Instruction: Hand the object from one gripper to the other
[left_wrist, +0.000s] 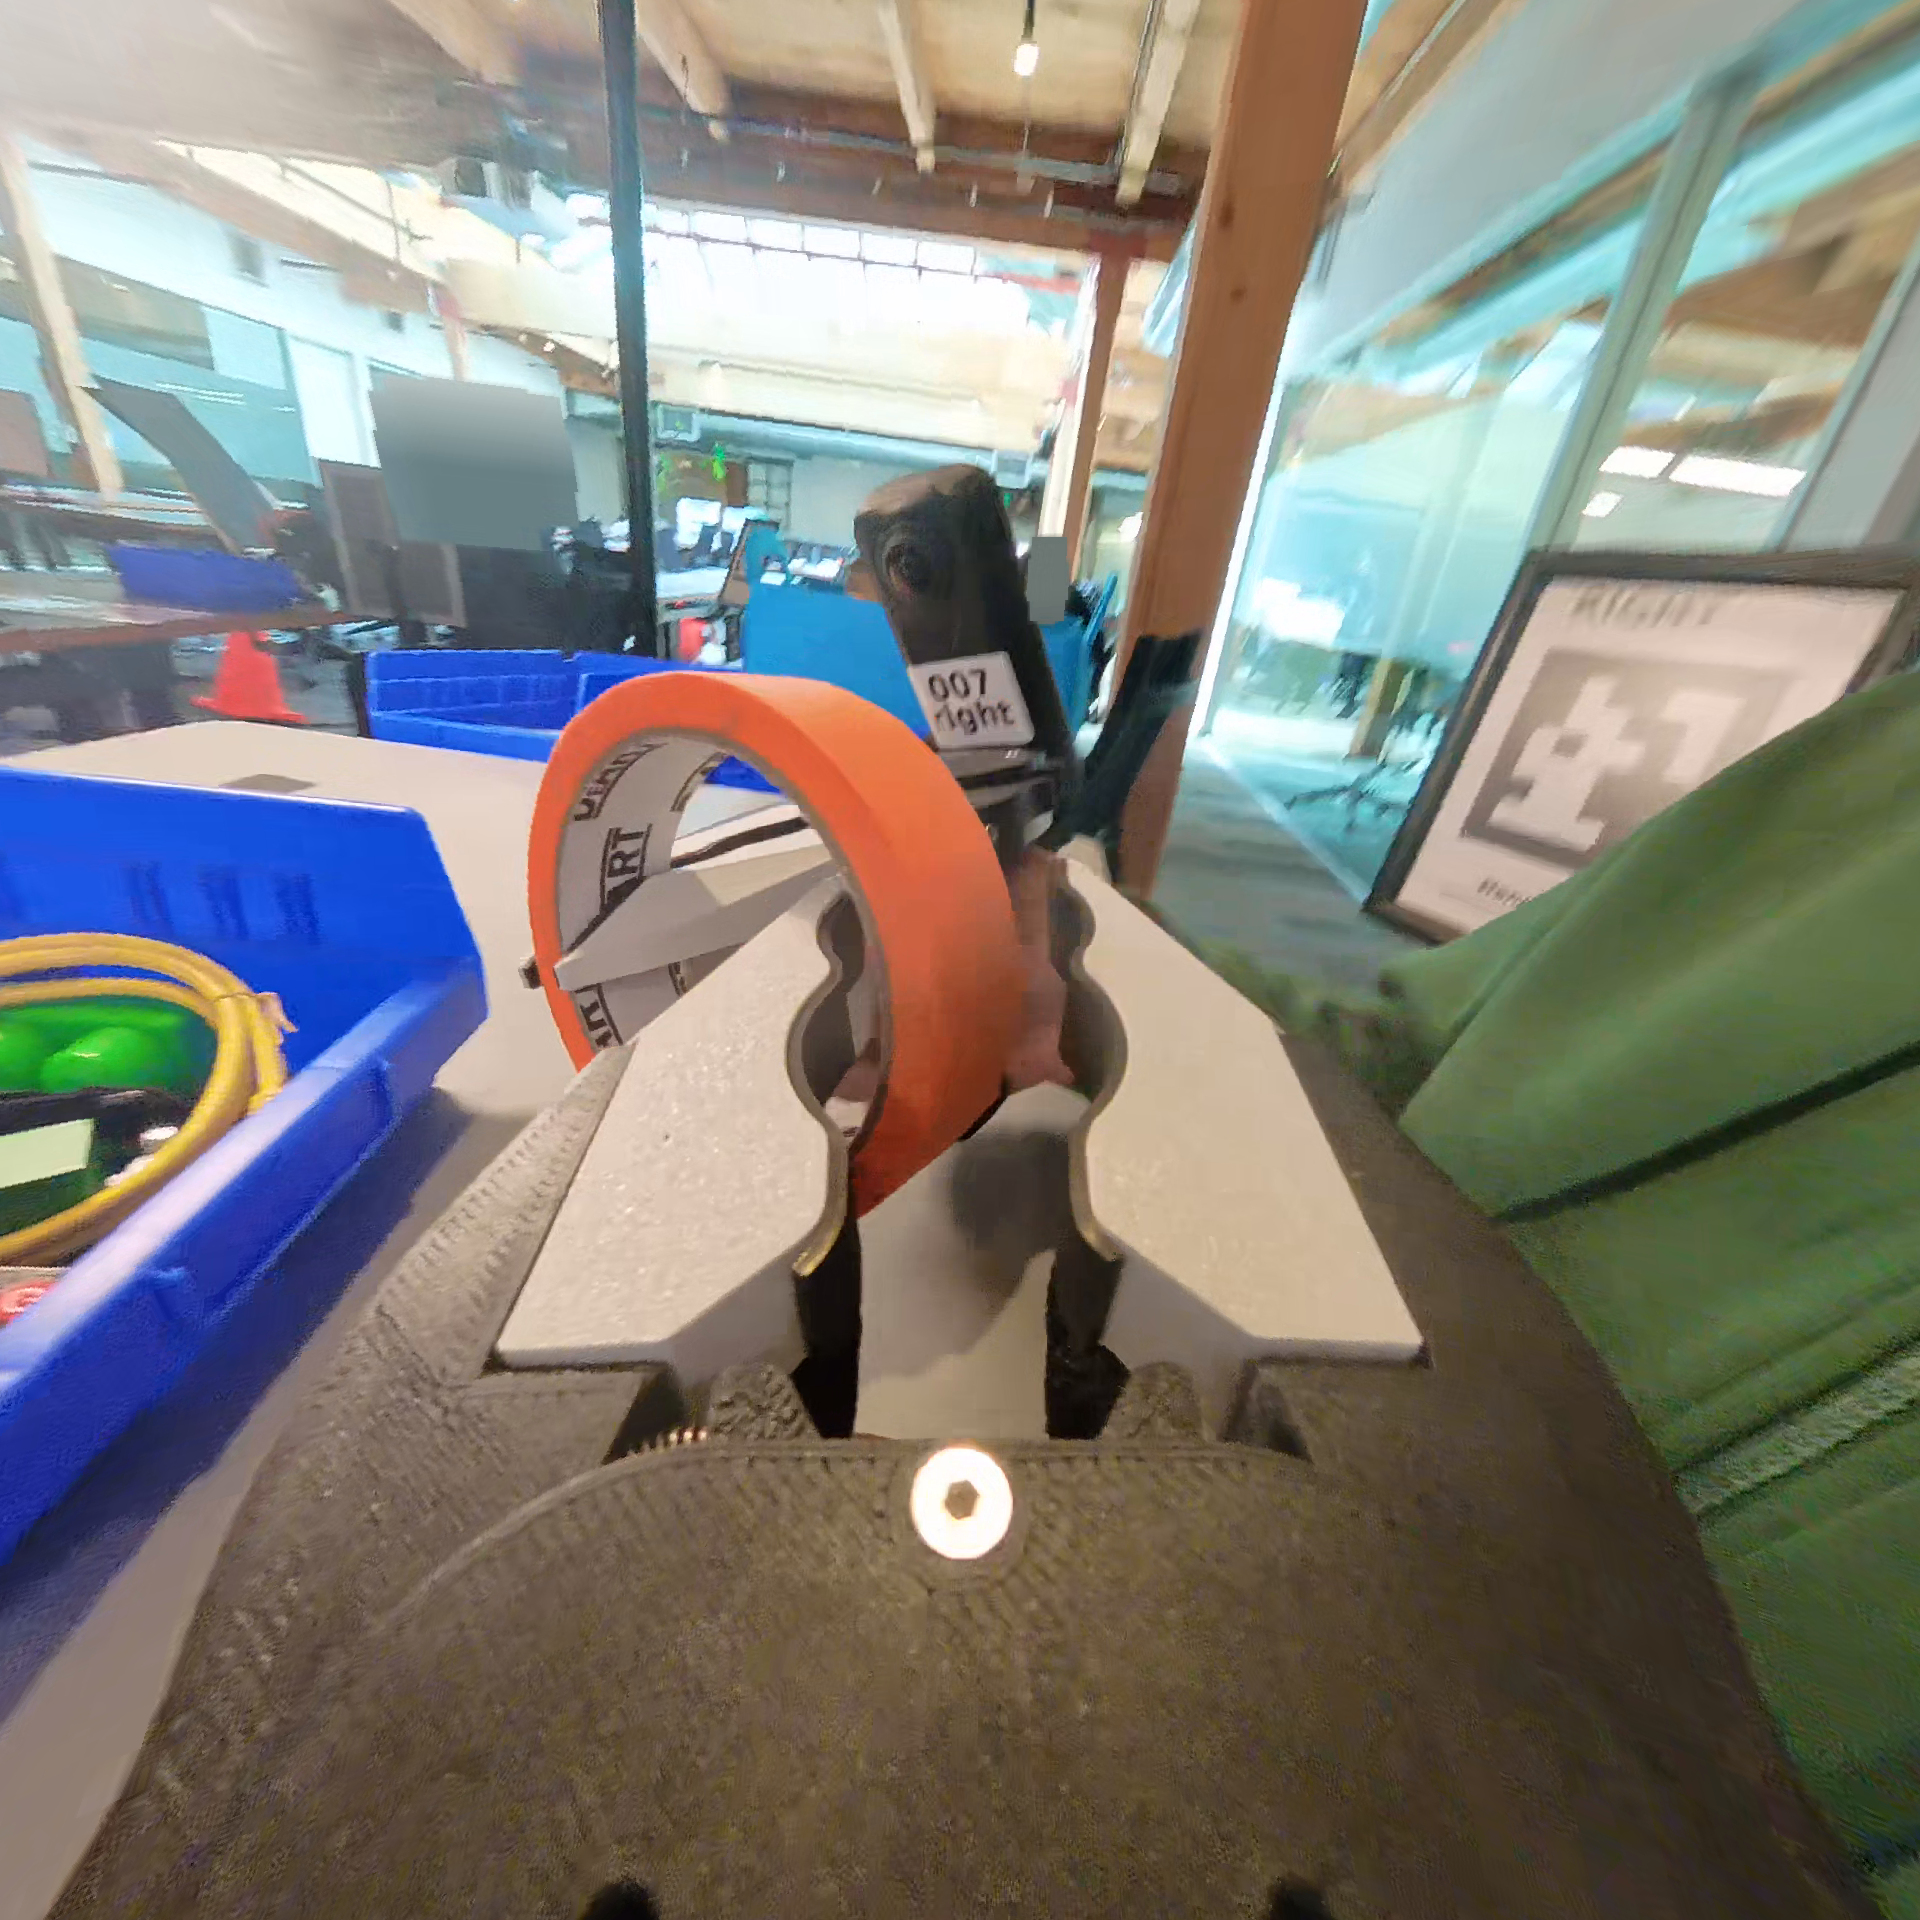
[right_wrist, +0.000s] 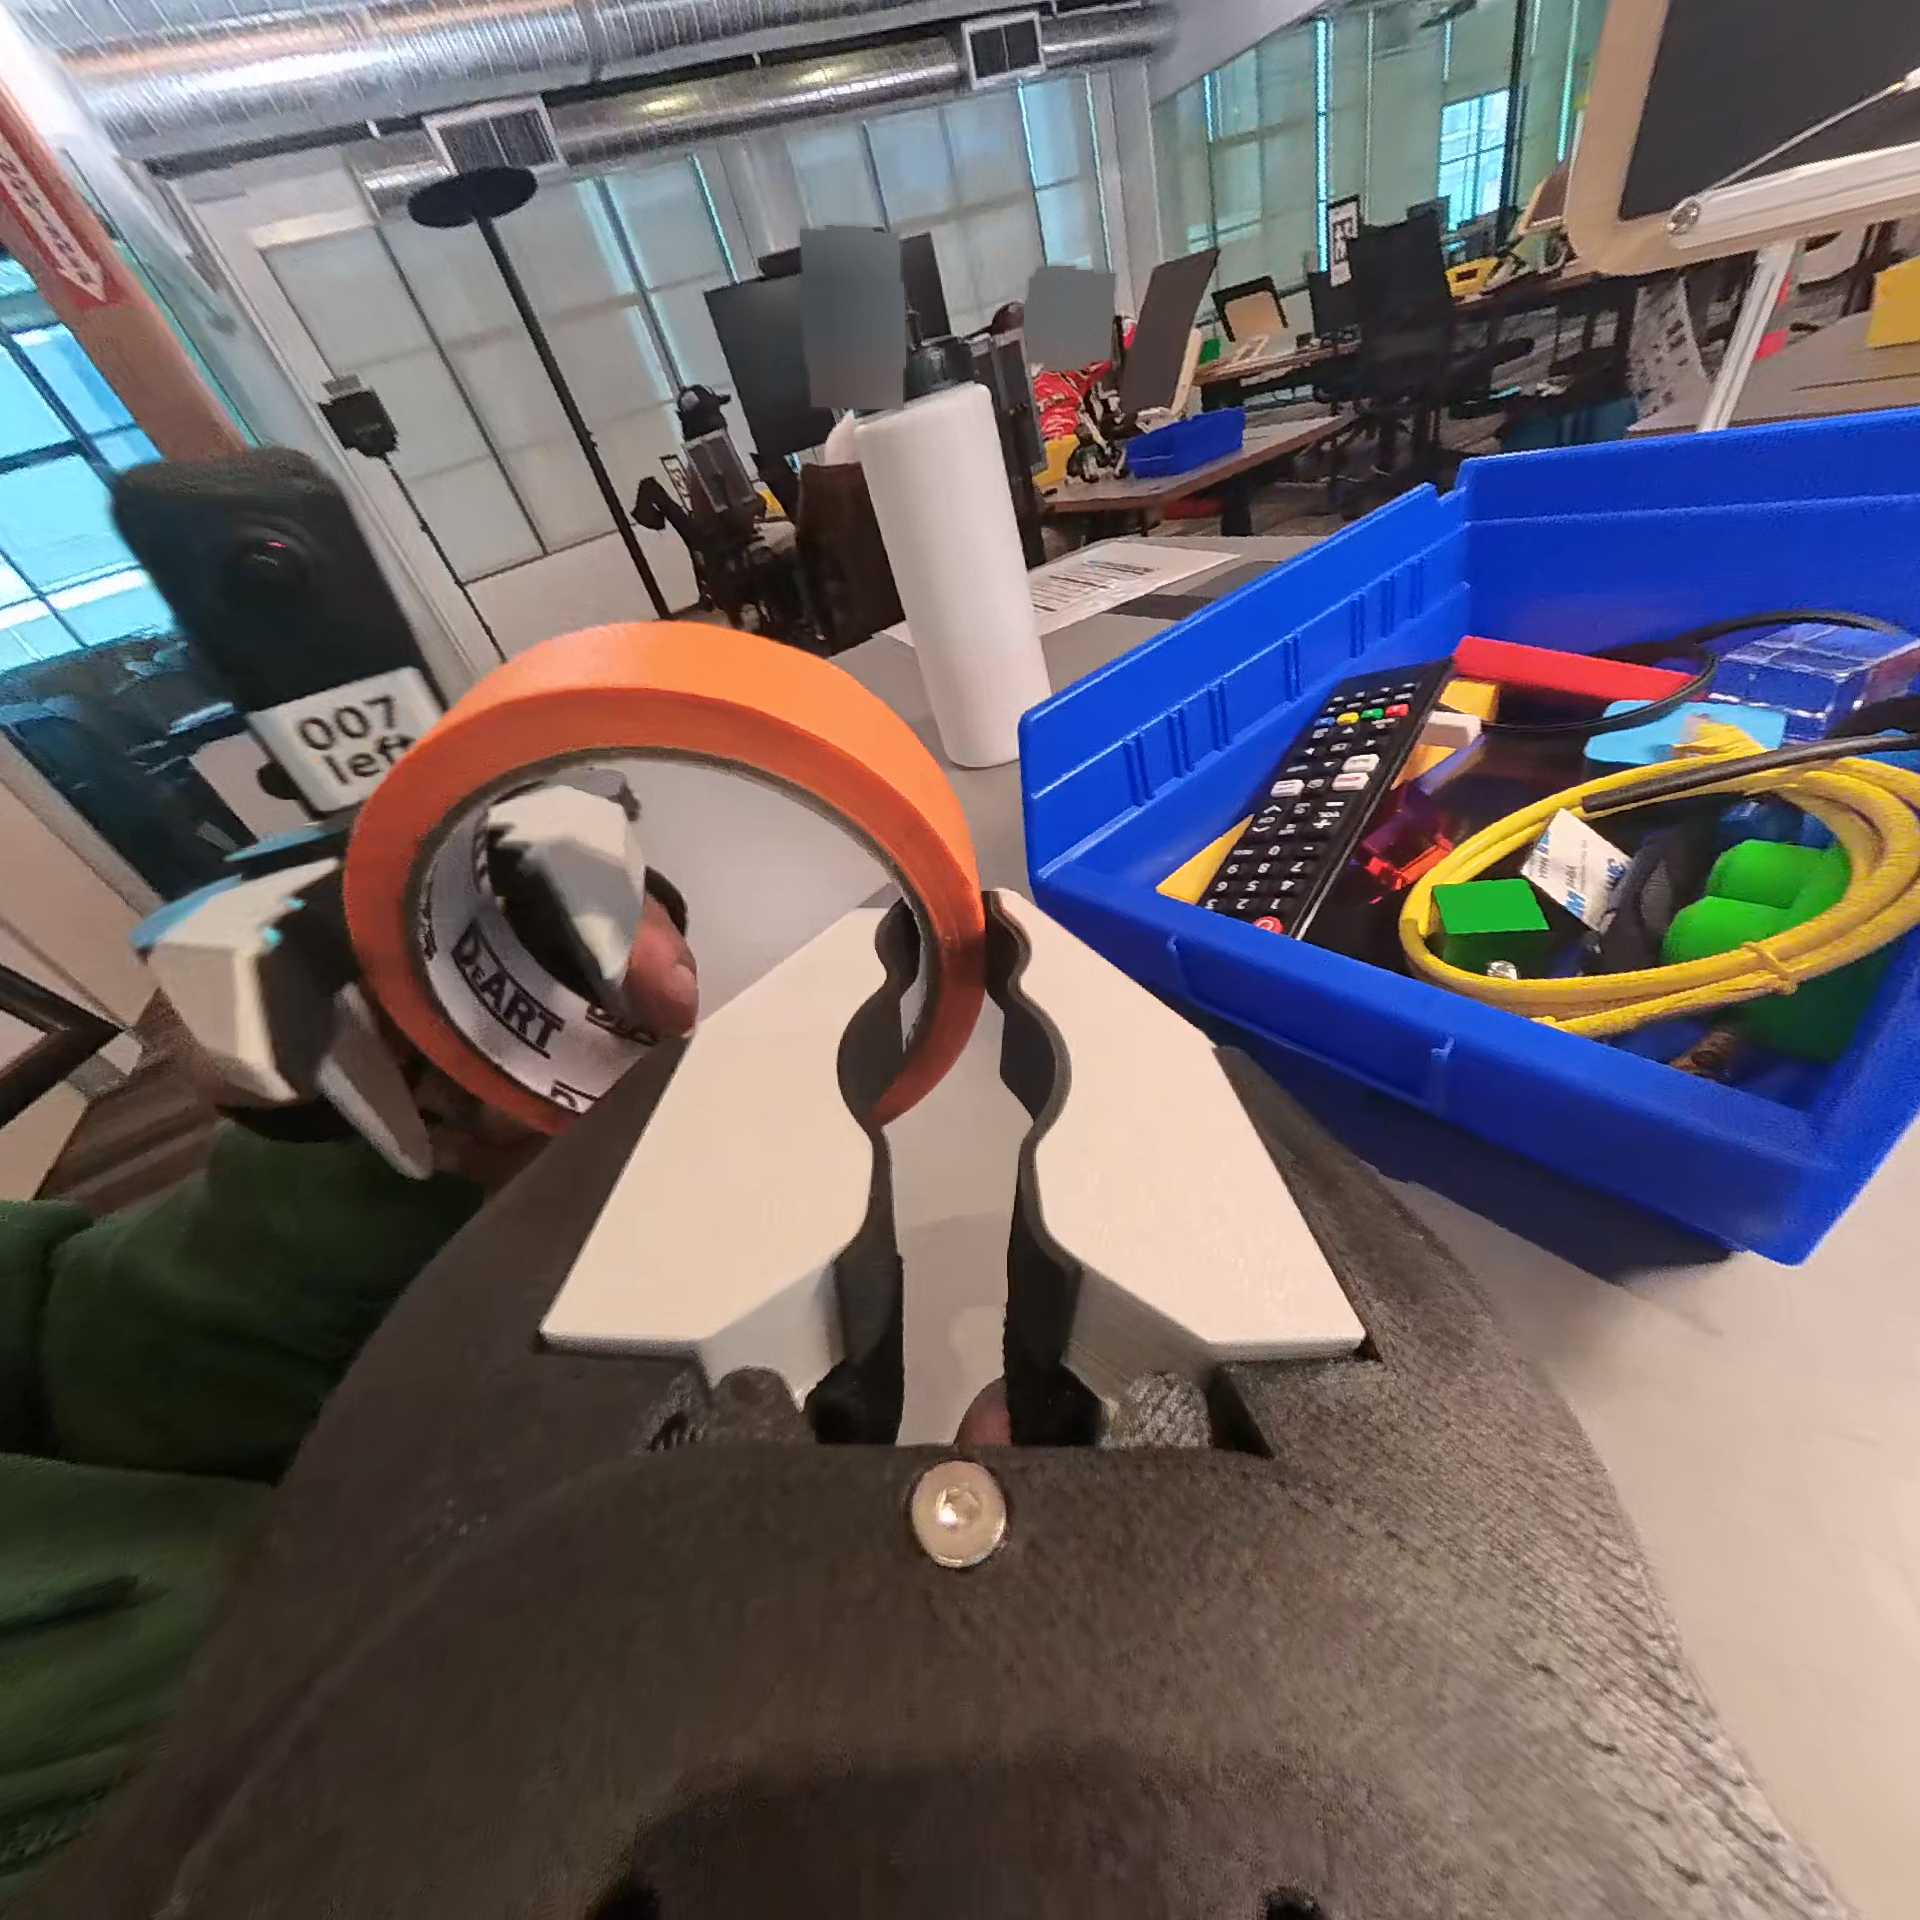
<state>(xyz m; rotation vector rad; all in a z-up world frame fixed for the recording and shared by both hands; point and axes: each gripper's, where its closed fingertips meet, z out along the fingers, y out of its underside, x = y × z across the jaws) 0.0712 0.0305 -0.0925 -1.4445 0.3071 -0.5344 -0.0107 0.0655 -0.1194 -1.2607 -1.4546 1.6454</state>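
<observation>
While both tongs are meeting above the grey desk, an orange tape roll is hanging in the air between them, standing on edge. The right tongs are pinching the roll's band near their tips, one finger inside the ring and one outside, so they are closed on the tape. The left tongs are sitting with the band between their fingers; a clear gap is showing on the right side of the band, so they are looking parted rather than clamped. In the right wrist view the left tongs are appearing farther off, one white finger poking through the ring and the other outside it, with a fingertip of the person's hand showing through the hole. A green sleeve is filling the right side of the left wrist view.

Beside the handover, a blue bin is resting on the desk. It is holding a black remote, a coiled yellow cable, green blocks and other small items. A white cylinder is standing upright on the desk behind the bin's near corner.
</observation>
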